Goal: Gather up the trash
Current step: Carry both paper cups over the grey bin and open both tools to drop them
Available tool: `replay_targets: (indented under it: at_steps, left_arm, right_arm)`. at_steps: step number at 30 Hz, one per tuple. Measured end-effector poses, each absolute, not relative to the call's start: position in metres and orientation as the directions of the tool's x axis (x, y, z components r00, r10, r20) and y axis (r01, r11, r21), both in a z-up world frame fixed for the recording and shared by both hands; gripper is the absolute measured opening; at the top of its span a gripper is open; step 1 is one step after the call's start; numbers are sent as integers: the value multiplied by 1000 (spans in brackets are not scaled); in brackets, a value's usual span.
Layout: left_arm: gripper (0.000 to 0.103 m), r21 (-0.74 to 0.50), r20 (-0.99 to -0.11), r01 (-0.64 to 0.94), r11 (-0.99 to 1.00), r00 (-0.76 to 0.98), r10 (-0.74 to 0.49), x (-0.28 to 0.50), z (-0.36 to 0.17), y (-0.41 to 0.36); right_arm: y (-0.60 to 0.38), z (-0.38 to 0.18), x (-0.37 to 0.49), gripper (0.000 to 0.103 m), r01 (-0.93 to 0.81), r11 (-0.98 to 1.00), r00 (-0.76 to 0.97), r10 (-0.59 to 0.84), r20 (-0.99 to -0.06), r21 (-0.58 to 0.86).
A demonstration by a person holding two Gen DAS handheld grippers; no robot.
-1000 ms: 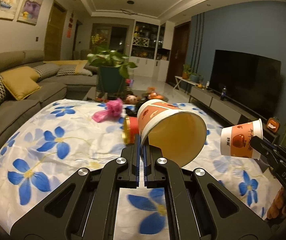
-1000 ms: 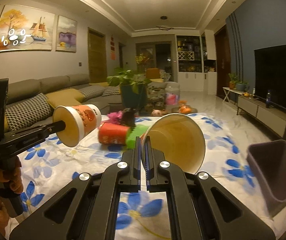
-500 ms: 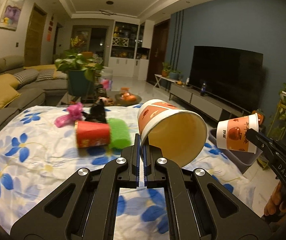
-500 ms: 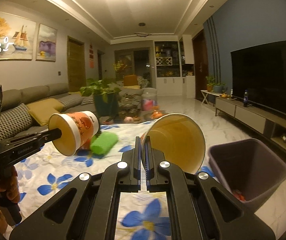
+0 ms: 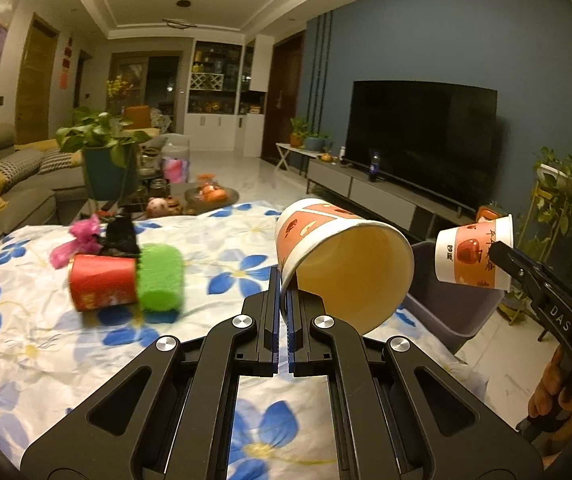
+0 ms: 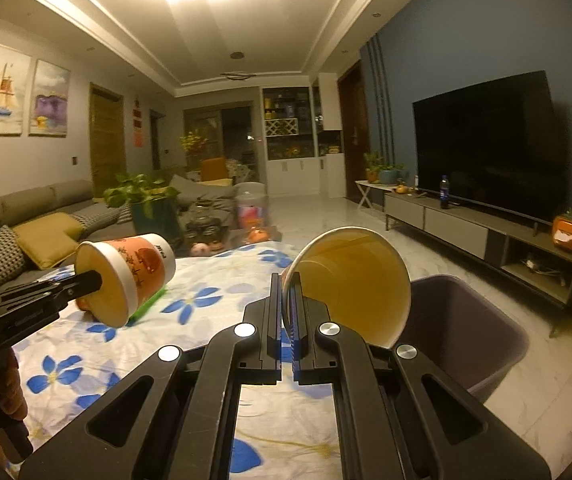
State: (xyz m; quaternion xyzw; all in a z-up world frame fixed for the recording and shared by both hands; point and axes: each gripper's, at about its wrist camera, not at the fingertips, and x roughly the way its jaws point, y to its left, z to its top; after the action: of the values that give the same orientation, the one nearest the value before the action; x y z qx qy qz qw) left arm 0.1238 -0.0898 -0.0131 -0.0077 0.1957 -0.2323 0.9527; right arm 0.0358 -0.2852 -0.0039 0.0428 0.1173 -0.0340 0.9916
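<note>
The left gripper (image 5: 283, 296) is clamped narrow on the rim of a paper cup (image 5: 342, 264), which lies tilted on its side in the air, mouth toward the camera. The right gripper (image 6: 287, 300) is likewise pinched narrow on the rim of a 2nd cup (image 6: 350, 284), also tipped over and empty as far as can be seen. Each cup shows up in the other camera too: the right one at 3 o'clock in the left view, the left one at 9 o'clock in the right view.

The bin (image 6: 486, 344) stands on the floor just off the edge of the flowered cloth (image 5: 26, 320), at about 4 o'clock from the right gripper and behind its cup. The step in hand looks like carrying both cups over for dropping.

To do it well, bring the right cup fully over the bin's opening before loosening, since only its near rim seems to overlap now. Tip the mouth downward so the cup falls clean off the pads. Then swing the left cup across the same way, 1 at a time, so the 2 tools do not collide.

On the cloth at 9 o'clock in the left view, a red can (image 5: 102, 284), a green roll (image 5: 162, 280) and a pink wrapper (image 5: 82, 236) wait for collection.
</note>
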Motion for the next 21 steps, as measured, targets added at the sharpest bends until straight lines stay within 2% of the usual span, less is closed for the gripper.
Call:
replay_targets:
  at_steps: [21]
  left_arm:
    - [2,-100,-372,599,795,718,-588,152,-21,-199]
  right_arm:
    - [-369,-13,35,4,278,958,934,-252,-255,73]
